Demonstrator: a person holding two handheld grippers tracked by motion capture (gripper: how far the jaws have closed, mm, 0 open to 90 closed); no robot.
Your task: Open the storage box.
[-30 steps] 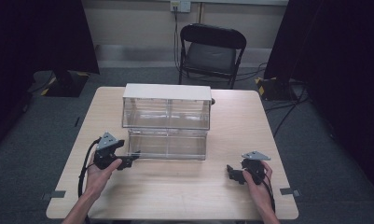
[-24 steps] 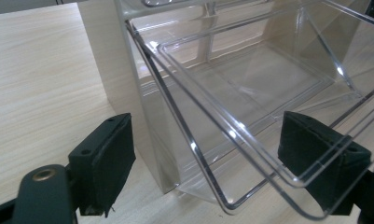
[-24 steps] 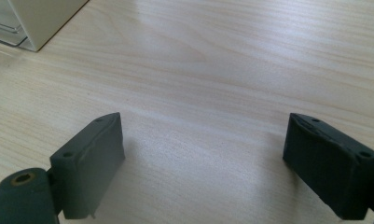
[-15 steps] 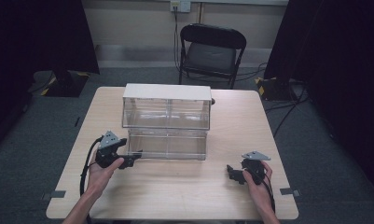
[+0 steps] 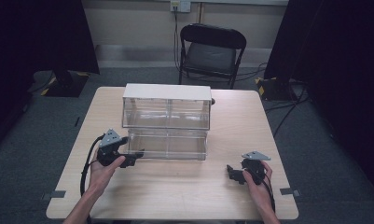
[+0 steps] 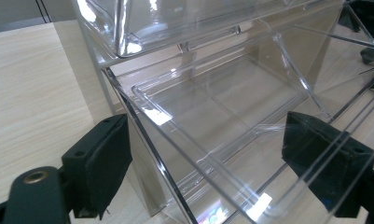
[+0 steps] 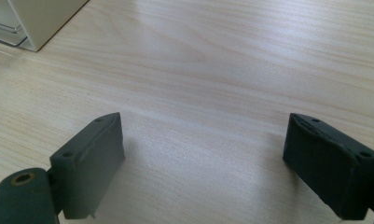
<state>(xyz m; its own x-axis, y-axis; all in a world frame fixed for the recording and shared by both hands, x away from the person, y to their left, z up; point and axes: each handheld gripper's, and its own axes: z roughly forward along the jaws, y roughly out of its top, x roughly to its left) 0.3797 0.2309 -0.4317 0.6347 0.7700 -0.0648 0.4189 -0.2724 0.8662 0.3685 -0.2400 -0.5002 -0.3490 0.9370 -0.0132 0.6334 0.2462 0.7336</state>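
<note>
A clear plastic drawer unit (image 5: 166, 105) with a white top stands at the middle of the table. Its lower drawer (image 5: 168, 144) is slid out toward me and looks empty (image 6: 222, 102). My left gripper (image 5: 133, 158) sits at the drawer's front left corner. In the left gripper view this gripper (image 6: 212, 172) is open, and the drawer's clear front wall runs between the two jaws. My right gripper (image 5: 232, 173) rests near the table's right front, apart from the unit. It is open (image 7: 212, 163) over bare wood, with nothing between the jaws.
The wooden table (image 5: 175, 191) has free room in front of the unit and on both sides. A black folding chair (image 5: 211, 51) stands behind the far edge. A corner of the unit (image 7: 35, 18) shows at the top left of the right gripper view.
The left gripper has edged slightly right toward the drawer's corner. The right gripper and the drawer unit have not moved.
</note>
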